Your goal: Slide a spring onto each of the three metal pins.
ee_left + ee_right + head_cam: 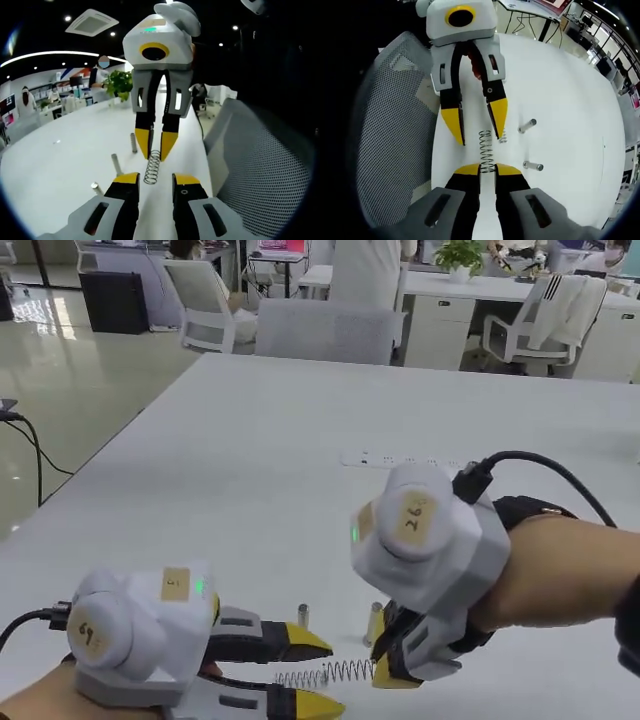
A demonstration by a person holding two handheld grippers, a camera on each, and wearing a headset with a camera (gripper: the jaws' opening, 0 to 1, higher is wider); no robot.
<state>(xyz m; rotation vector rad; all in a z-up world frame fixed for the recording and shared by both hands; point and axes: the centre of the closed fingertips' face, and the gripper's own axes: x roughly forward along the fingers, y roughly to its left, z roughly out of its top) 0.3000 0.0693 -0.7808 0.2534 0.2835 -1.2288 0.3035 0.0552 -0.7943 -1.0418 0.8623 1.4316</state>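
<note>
Right gripper view | right gripper (487, 169) pinching spring (486, 151) | left gripper (479, 137) jaws apart | pins (526, 125) bare | next: align spring onto one

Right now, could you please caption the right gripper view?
Right gripper holds a spring toward the open left gripper, pins alongside.

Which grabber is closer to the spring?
Right. The right gripper is shut on one end of the spring; the left gripper, jaws open, straddles the other end without pinching it.
</note>
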